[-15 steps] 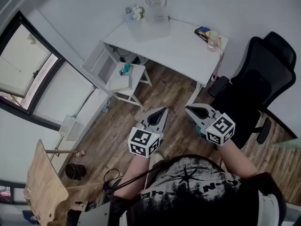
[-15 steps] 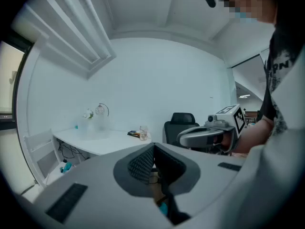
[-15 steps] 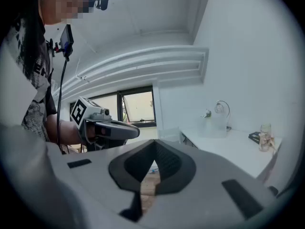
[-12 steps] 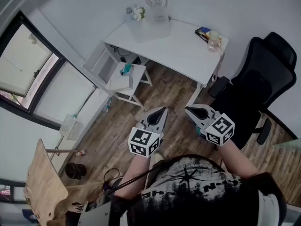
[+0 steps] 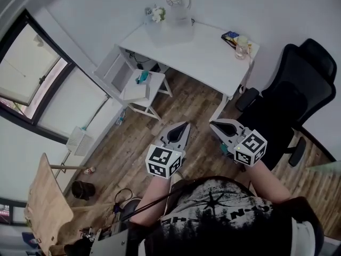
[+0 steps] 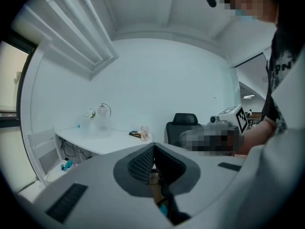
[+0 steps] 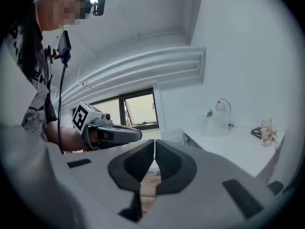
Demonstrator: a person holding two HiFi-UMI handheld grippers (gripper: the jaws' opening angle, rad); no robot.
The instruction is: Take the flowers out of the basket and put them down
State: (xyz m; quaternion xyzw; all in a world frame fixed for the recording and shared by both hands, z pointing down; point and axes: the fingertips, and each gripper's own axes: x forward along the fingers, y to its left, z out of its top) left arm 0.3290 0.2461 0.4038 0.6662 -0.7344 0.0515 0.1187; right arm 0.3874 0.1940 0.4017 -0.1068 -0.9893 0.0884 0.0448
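Flowers [image 5: 156,14] at far left corner of white desk [image 5: 208,55], against left edge of translucent basket [image 5: 170,32]. Left gripper [image 5: 185,124] well short of desk's near edge, jaws closed, empty. Right gripper [image 5: 212,124] just beside it, jaws pressed together, gripping nothing. Black chair [image 5: 298,89] right of desk.

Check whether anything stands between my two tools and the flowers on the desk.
Nothing visible does. The left tool and right tool, both shut, hang over open wood floor leading to the desk; the flowers sit at its far edge.
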